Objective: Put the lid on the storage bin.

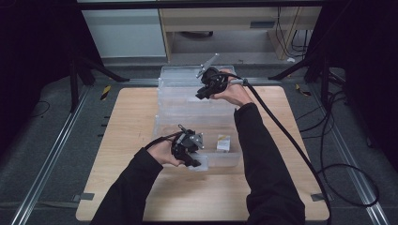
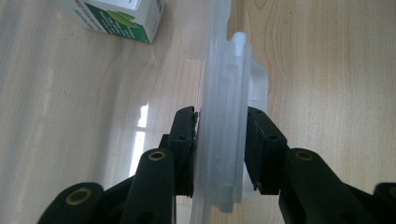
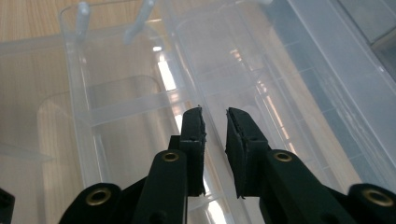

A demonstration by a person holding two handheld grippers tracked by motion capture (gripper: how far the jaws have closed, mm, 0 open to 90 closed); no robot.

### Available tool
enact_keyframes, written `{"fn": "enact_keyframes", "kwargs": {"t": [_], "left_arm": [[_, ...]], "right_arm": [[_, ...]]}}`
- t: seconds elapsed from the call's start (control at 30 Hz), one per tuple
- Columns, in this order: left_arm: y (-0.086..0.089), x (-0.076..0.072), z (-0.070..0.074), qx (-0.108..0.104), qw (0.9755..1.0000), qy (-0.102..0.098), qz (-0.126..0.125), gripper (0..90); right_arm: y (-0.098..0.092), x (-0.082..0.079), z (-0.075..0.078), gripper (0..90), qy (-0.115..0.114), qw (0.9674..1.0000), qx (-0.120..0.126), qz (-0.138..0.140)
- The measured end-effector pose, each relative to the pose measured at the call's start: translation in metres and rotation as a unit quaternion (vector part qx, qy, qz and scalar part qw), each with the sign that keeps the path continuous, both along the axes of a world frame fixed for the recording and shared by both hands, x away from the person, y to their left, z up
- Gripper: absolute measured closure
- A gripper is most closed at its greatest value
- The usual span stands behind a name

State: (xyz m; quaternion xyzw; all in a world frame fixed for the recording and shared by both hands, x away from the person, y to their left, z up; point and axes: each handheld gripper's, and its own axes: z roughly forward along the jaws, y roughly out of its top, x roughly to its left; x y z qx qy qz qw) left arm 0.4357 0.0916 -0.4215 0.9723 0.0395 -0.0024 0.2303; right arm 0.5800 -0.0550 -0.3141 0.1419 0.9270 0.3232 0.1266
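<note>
A clear plastic box [image 1: 220,161] stands on the wooden table [image 1: 131,122], its lid [image 1: 183,86] folded back toward the far edge. Inside the box lies a small white and green carton [image 1: 223,143] [image 2: 121,18]. My left gripper [image 1: 193,163] [image 2: 219,116] is shut on the box's front wall [image 2: 224,84], pads pressed on both sides of the clear plastic. Over the far lid hangs my right gripper [image 1: 200,95] [image 3: 215,114]. Its jaws stand a narrow gap apart, a thin clear ridge of the lid [image 3: 303,70] runs between them, and the pads do not visibly press on it.
A thick black cable [image 1: 281,126] trails from the right gripper across the table's right side to the floor. Metal rails [image 1: 51,154] run along the floor on both sides. Dark stand legs [image 1: 89,70] and a desk [image 1: 225,23] lie beyond the table's far edge.
</note>
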Motion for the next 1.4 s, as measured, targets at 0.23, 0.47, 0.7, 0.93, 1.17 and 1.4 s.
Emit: {"fn": "enact_keyframes", "kwargs": {"t": [0.23, 0.47, 0.7, 0.93, 1.17, 1.4], "left_arm": [[0.0, 0.0, 0.0, 0.0, 1.0, 0.0, 0.0, 65.7], [-0.001, 0.0, 0.0, 0.002, 1.0, 0.002, 0.001, 66.1], [-0.001, 0.002, 0.0, 0.002, 1.0, 0.005, 0.001, 66.6], [-0.001, 0.002, 0.0, 0.003, 0.9999, 0.009, 0.005, 66.9], [-0.002, 0.002, 0.0, 0.003, 1.0, 0.008, 0.004, 67.0], [-0.002, 0.002, 0.0, 0.0, 1.0, 0.007, 0.002, 66.9]], "right_arm": [[0.007, 0.005, 0.006, 79.8, 0.022, 0.9986, -0.048, 0.011], [0.015, 0.007, 0.012, 83.4, 0.046, 0.9952, -0.086, 0.011], [0.017, 0.003, 0.016, 85.0, 0.053, 0.9942, -0.092, 0.013], [0.017, -0.009, 0.022, 86.5, 0.06, 0.9935, -0.088, 0.042], [0.014, -0.024, 0.025, 87.1, 0.059, 0.9937, -0.079, 0.053], [0.013, -0.041, 0.025, 87.7, 0.049, 0.9936, -0.08, 0.063]]}}
